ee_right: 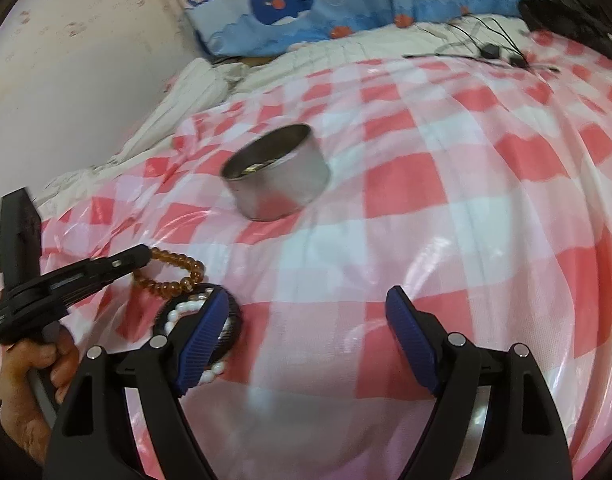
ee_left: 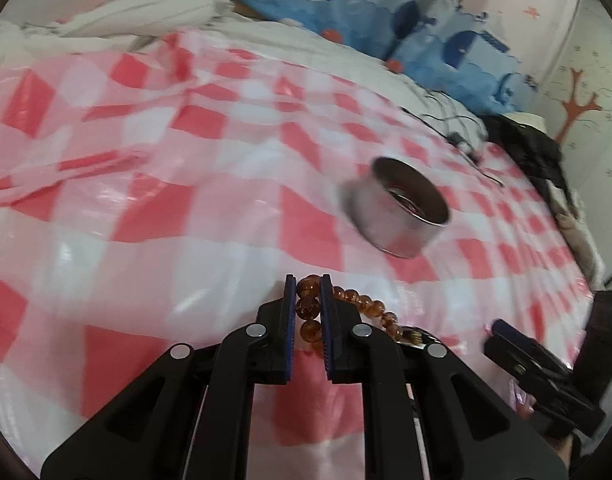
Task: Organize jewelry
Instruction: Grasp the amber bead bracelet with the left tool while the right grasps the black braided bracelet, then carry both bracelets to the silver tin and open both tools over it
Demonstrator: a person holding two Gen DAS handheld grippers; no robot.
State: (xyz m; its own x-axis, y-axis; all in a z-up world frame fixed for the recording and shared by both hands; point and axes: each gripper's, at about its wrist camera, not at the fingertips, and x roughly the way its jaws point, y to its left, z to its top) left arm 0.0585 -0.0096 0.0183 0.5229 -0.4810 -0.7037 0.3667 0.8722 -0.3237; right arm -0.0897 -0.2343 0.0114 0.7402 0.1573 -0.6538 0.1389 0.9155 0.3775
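Red-and-white checked plastic sheeting (ee_right: 406, 184) is covering the bed. Nearest, the left gripper (ee_left: 308, 312) is clamping an amber bead bracelet (ee_left: 348, 312) between its pads, while the right gripper (ee_right: 306, 340) is hanging spread wide beside a white pearl bracelet (ee_right: 186, 310). Farther off, a round metal tin (ee_right: 276, 174) is sitting before whale-print pillows (ee_right: 306, 0).

Bright, soft, even light | glare on glossy checkered sheet (ee_left: 234, 216) | motion-blurred metal tin (ee_left: 398, 208) | strong fisheye bending, dark vignette corners
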